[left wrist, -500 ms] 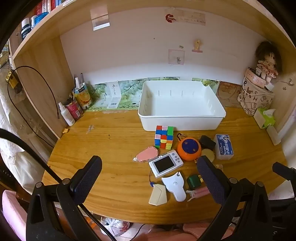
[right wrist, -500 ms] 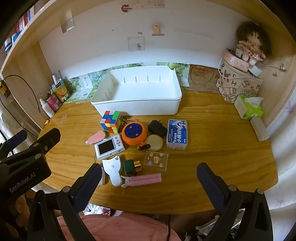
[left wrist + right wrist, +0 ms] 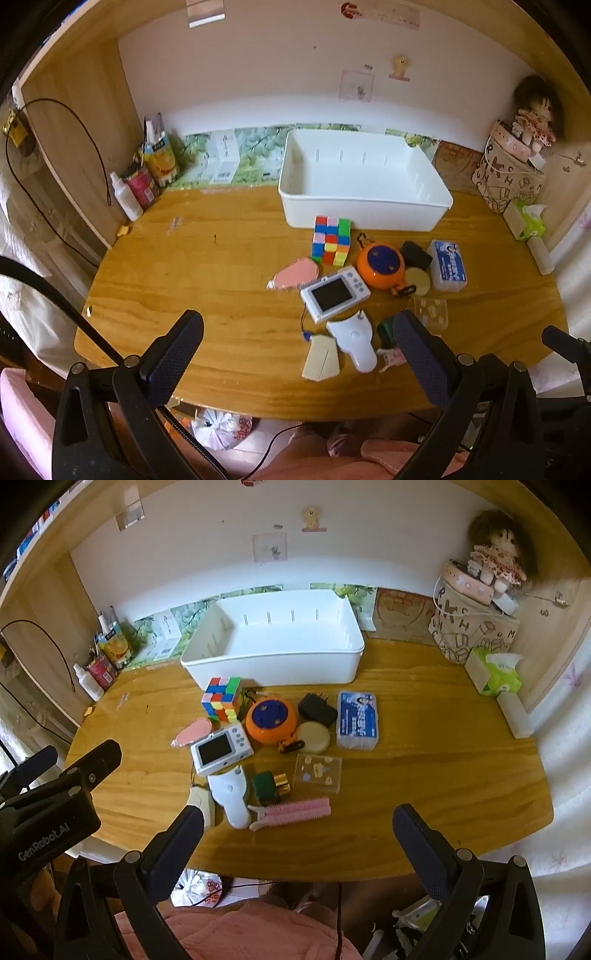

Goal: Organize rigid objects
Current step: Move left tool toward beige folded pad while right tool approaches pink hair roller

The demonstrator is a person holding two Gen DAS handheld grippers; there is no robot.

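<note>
- The white bin [image 3: 273, 642] sits at the back of the bench [image 3: 424, 746], against the wall, with nothing in it; it looks like the place where the loose things are meant to go.
- The clutter lies in one group just in front of the bin: a puzzle cube [image 3: 223, 698] nearest its front wall, an orange round gadget [image 3: 271, 720] beside the cube, a black plug [image 3: 317, 709], and a blue-and-white box [image 3: 357, 720] to the right.
- Closer to the near edge lie a small white camera [image 3: 221, 750], a clear flat case [image 3: 318, 773], a green-and-gold piece [image 3: 269, 786], a white handle-shaped tool [image 3: 231, 797] and a pink hair clip [image 3: 291, 810].
- The left hand-held gripper [image 3: 295, 354] hangs above the near edge with jaws spread wide and nothing between them, tilted down toward the group.
- The right hand-held gripper [image 3: 295, 843] is likewise wide open and empty, pointing down over the clip and the case.
- Judging by this, no item has been sorted yet; both tools seem poised to choose a first pick, probably one of the nearest pieces.
</note>
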